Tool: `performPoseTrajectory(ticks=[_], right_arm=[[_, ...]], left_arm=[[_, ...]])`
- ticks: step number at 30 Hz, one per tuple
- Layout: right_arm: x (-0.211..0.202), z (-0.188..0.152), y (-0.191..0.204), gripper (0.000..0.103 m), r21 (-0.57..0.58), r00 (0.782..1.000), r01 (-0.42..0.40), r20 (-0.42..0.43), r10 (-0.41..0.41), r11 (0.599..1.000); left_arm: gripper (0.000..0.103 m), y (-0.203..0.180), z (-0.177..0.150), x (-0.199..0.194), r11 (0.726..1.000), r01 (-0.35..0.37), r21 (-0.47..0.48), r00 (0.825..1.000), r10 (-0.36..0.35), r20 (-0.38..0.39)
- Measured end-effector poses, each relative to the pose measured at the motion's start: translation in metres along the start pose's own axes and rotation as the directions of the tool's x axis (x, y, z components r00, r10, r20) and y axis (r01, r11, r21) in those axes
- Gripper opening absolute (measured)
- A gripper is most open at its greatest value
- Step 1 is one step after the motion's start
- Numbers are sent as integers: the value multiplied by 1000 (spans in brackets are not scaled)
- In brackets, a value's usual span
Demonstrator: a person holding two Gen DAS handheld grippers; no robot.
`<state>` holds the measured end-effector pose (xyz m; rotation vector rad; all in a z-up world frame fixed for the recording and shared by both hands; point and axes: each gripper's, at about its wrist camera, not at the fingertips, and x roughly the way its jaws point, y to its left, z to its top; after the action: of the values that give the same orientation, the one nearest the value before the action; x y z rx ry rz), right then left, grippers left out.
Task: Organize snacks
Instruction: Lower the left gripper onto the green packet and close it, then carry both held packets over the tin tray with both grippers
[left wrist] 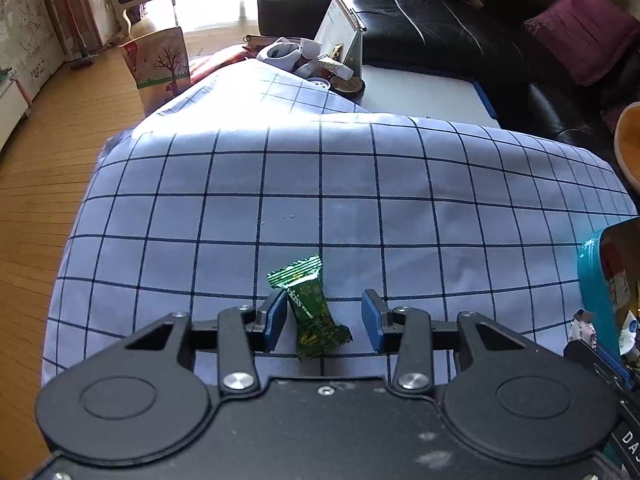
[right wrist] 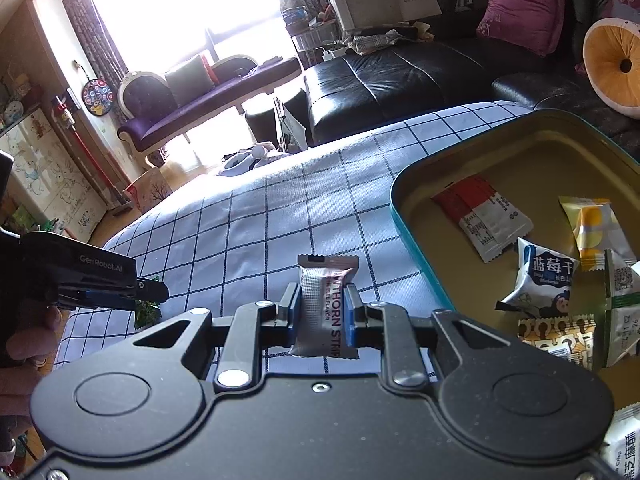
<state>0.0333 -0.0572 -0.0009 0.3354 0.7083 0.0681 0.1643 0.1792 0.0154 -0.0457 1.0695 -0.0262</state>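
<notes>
Pale blue checked cloth (left wrist: pixel 360 200) over the surface, black leather sofa (right wrist: pixel 400 80) behind. Low centre of the left view: left hand-held gripper (left wrist: pixel 324 322) spread around a small green foil sweet (left wrist: pixel 314 308), lettering ending "kiss", right pad clear. Low centre of the right view: right hand-held gripper (right wrist: pixel 322 308) pinching a silvery "HAWTHORN STRIP" packet (right wrist: pixel 326 304). At right, teal tin with gold interior (right wrist: pixel 420 248) holding more packets.

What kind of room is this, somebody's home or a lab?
Most likely a home living room. A black leather sofa with a magenta cushion, a purple chaise by the bright window, and a table under a checked cloth all point to a lived-in house.
</notes>
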Motion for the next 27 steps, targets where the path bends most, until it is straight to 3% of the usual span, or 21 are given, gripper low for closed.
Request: performPoseTrajectory(ticks=[8,10,12,21,24,27], right_arm=[[1,1,-1,30,5,1000,1,0,-1,1000],[1,1,-2,30,7,1000,4,1,-4,1000],[1,1,-2,30,8,1000,7,1,-7,1000],[-1,1,-3,30,10,1000,26,15,-26,1000],[-4,1,-5,30,17,999,35,24,-36,999],[-6,2,-7,30,23,998,43,34,-44,999]], left_arm=[[42,-6,-2,11,996,-78,-42,997,78,-8],[35,-9,-4,11,995,-88,-56,996,88,-5],[20,-12,-7,9,994,-73,-79,997,73,-1],[19,-35,-36,-14,962,64,-266,997,-51,57],[19,-51,-39,-34,957,106,-271,991,-78,110],[19,-70,-39,-53,969,113,-218,985,-81,151]])
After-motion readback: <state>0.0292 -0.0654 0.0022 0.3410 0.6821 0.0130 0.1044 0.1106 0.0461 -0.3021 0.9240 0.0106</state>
